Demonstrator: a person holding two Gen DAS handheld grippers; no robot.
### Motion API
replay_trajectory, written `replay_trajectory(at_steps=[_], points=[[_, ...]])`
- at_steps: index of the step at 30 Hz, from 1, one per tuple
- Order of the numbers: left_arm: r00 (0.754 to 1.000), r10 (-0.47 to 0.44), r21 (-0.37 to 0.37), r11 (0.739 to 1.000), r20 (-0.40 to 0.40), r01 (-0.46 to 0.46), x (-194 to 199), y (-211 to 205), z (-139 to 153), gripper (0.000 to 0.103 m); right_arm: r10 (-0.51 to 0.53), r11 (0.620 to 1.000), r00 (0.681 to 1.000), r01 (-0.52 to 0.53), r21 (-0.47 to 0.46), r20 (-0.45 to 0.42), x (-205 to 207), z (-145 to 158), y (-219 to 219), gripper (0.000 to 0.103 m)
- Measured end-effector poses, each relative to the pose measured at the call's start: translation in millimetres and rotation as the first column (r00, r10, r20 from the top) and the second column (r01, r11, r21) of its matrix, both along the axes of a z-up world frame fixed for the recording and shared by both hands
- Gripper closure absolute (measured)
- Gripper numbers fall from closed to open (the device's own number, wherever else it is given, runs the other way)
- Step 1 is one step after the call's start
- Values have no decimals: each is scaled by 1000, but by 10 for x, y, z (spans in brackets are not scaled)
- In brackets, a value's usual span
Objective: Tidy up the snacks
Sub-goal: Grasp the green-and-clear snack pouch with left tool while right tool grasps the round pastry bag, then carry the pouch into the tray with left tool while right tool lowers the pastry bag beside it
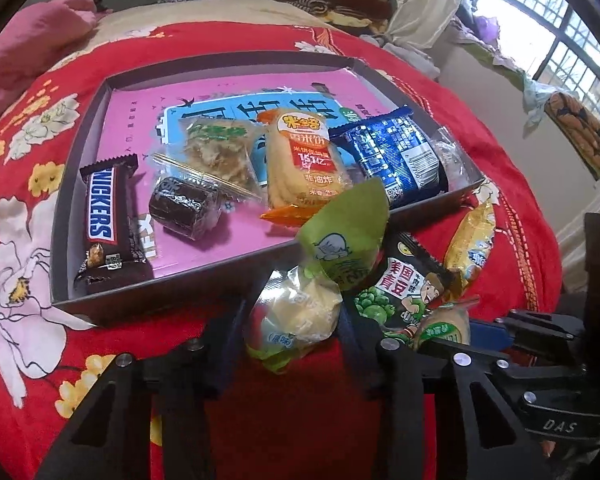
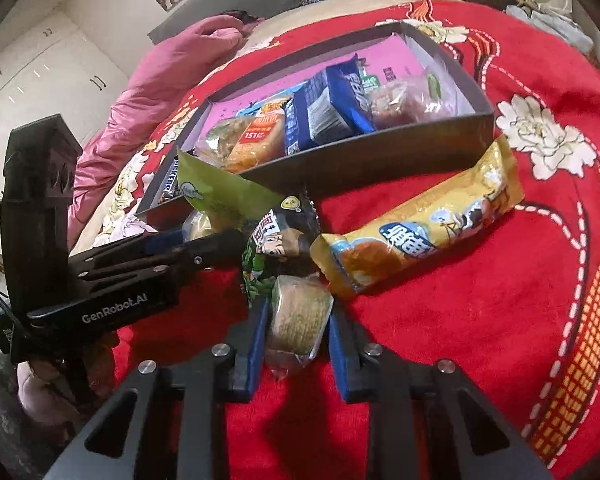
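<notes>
Left wrist view: left gripper [image 1: 296,316] clamps a green pack [image 1: 300,308], jaws closed on its pale lower half. The pack's long axis runs away from the camera, green top end pointing far-right and leaning over the near wall of the box [image 1: 72,184]. The box sits on a red floral blanket [image 1: 500,216]. Inside, left to right: Snickers [image 1: 104,220] with long axis near-far, a dark roll [image 1: 180,206] lying crosswise, a flaky pack [image 1: 216,156], an orange pack [image 1: 304,160] lengthwise near-far, a blue pack [image 1: 396,156] tilted toward far-left. Outside, near right of the box: a pea pack [image 1: 404,284] and a yellow pack [image 1: 472,240] standing on end. The right gripper [image 1: 448,334] enters from the right, holding a small cake [image 1: 444,328].

Right wrist view: right gripper [image 2: 298,320] has its jaws closed on the cake [image 2: 300,316], both blue pads pressed to its sides, long axis near-far, just above the blanket [image 2: 500,320]. The pea pack [image 2: 272,256] lies just beyond it, touching. The yellow pack [image 2: 420,224] lies on the right, long axis running left-near to right-far, next to the box's near wall [image 2: 364,156]. The left gripper [image 2: 220,240] reaches in from the left with the green pack [image 2: 220,196] at the box's near-left corner.
</notes>
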State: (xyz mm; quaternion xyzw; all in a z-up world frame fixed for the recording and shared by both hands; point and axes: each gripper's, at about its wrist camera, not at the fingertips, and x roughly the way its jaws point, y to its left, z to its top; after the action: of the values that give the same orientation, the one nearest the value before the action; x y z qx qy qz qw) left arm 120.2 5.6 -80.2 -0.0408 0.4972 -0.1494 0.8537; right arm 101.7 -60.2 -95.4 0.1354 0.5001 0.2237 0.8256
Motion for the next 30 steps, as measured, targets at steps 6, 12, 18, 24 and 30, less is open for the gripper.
replay_trajectory(at_steps=[6,12,18,24,30], points=[[1000,-12,-34,999,18,13,-66,41,64,70,34,998,997,-31,-47,65,-74,145,68,78],[998,1,-74,997,55,3,-160,130,259,70,52,998,983,-43,-54,175,-217,419,70,78],[991,73,-108,992,114,-60,-250,331,534,70,33,997,959,-12,-76,283,-215,689,-19,78],[972,180,-121,979,148,-163,-202,639,676,69,-41,998,949,54,-32,313,-56,806,-263,78],[955,262,-145,959,140,-242,-91,904,637,69,-108,994,943,109,14,316,101,844,-490,78]])
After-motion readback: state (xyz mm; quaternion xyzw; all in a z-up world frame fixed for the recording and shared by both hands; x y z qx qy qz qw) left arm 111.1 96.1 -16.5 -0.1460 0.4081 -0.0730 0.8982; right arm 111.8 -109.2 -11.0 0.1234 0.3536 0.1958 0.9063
